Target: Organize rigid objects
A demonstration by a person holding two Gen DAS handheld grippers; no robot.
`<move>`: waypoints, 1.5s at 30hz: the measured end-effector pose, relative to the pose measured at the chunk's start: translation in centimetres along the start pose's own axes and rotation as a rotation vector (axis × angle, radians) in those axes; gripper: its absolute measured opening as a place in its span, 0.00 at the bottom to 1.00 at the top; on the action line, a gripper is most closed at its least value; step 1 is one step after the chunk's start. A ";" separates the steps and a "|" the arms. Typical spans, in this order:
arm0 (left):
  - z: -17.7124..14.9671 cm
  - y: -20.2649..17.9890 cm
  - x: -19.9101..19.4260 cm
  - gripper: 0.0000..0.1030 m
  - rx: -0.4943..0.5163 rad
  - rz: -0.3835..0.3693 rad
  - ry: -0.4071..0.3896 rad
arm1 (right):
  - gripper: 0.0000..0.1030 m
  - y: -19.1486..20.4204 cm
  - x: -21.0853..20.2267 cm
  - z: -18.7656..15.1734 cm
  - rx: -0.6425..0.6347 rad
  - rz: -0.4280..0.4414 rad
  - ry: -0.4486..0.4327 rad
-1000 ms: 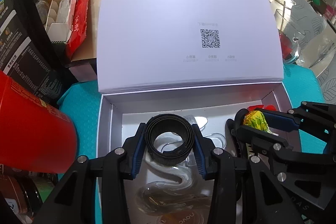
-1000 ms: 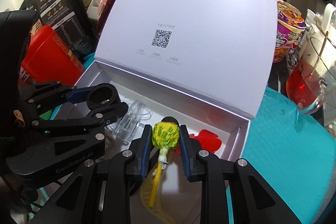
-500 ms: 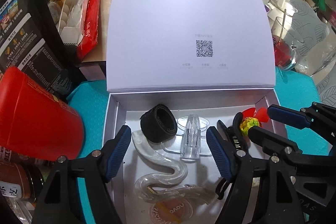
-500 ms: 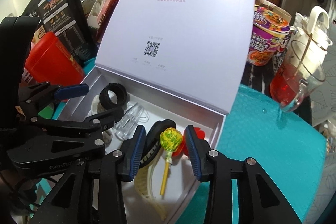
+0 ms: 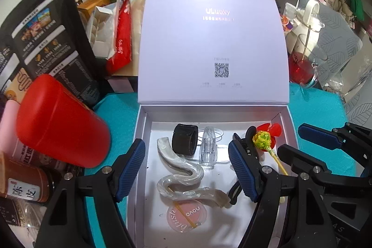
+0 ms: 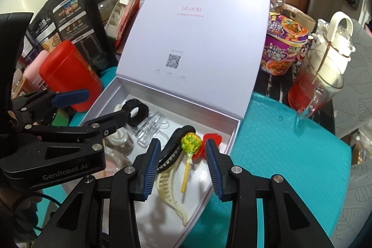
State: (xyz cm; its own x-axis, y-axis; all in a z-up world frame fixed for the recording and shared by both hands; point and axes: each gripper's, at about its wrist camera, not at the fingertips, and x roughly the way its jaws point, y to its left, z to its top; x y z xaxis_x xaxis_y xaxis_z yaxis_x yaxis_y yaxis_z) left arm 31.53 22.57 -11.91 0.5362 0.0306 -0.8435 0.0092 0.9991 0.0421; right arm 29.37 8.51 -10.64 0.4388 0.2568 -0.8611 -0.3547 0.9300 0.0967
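Observation:
A white gift box [image 5: 142, 131] stands on the teal mat with its lid [image 5: 209, 38] propped up. In it lie a black ring [image 5: 184, 142], a clear clip [image 5: 208, 147], a pearly S-shaped hair clip [image 5: 181, 169], a pink blush compact [image 5: 187, 214], a black and a cream claw clip [image 6: 168, 185], a red piece [image 6: 212, 140] and a yellow-green lollipop [image 6: 191, 143]. My left gripper [image 5: 187, 155] hovers open above the ring and clips, touching nothing. My right gripper [image 6: 183, 155] hangs open over the lollipop, pads clear of it. The left gripper [image 6: 107, 102] also shows at the box's left side.
A red canister [image 5: 60, 120] and a black snack bag [image 5: 46, 38] crowd the box's left side. A glass jug of red drink [image 6: 311, 90] and a purple noodle cup [image 6: 283, 48] stand at the right. Teal mat [image 6: 290, 155] spreads right of the box.
The left gripper opened and let go of the black ring; the right opened off the lollipop. Both rose and drew back, and both items now lie in the box.

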 end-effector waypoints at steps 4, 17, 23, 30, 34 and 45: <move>0.3 -0.1 -2.5 0.72 -0.005 0.007 -0.030 | 0.38 0.3 -2.0 0.2 -0.008 -0.009 -0.030; -0.7 -1.2 -11.5 0.72 -0.023 0.018 -0.127 | 0.49 2.2 -10.6 -0.7 -0.049 -0.037 -0.155; -1.9 -2.3 -15.7 0.72 -0.025 0.038 -0.175 | 0.58 2.3 -14.7 -2.1 -0.041 -0.033 -0.208; -3.6 -3.7 -20.1 0.76 -0.041 0.055 -0.219 | 0.63 2.6 -19.3 -3.9 -0.060 -0.041 -0.268; -4.6 -4.4 -22.2 0.76 -0.044 0.060 -0.236 | 0.66 2.5 -21.8 -5.2 -0.047 -0.042 -0.294; -9.1 -7.4 -26.4 0.76 -0.023 0.092 -0.241 | 0.69 2.4 -26.5 -9.4 -0.049 -0.048 -0.295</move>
State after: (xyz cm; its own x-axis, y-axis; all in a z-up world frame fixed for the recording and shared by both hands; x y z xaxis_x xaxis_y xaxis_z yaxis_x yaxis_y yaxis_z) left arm 9.63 14.68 5.22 0.7195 0.1159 -0.6847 -0.0669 0.9930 0.0978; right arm 9.18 1.44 7.69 0.6746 0.2849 -0.6810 -0.3637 0.9311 0.0291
